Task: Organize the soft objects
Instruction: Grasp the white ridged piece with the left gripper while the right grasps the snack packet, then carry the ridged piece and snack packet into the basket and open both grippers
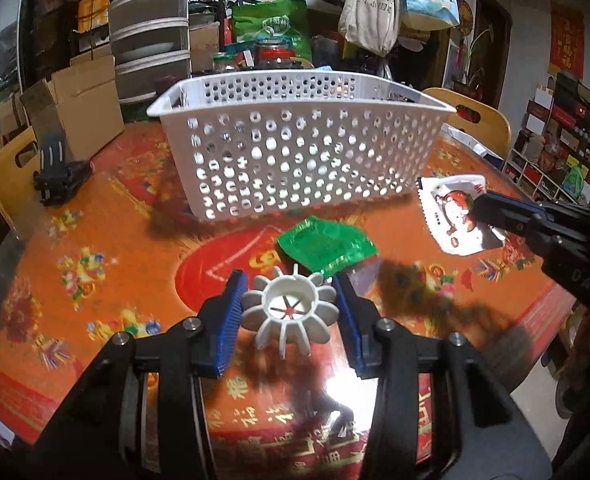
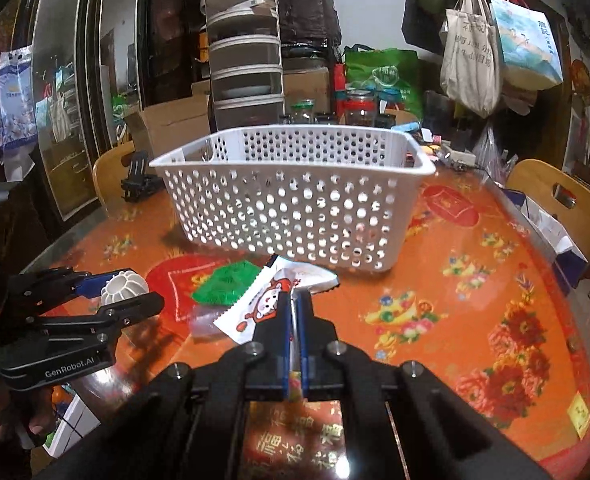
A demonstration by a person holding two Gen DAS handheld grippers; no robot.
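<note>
A white perforated basket (image 1: 295, 148) stands on the table; it also shows in the right wrist view (image 2: 295, 200). My left gripper (image 1: 291, 304) is shut on a white ribbed plastic wheel (image 1: 291, 310) and holds it above the table; the wheel also shows in the right wrist view (image 2: 123, 285). My right gripper (image 2: 293, 304) is shut on a white snack packet with a cartoon figure (image 2: 273, 300), lifted off the table; the packet also shows in the left wrist view (image 1: 457, 212). A green crinkly packet (image 1: 327, 246) lies on the table in front of the basket.
The round table has an orange-red patterned cloth (image 1: 95, 264). A black clip-like holder (image 1: 57, 176) lies at its left edge. Wooden chairs (image 2: 559, 196) stand around it. Jars, boxes and bags crowd behind the basket. A clear pinkish wrapper (image 2: 205, 320) lies beside the green packet.
</note>
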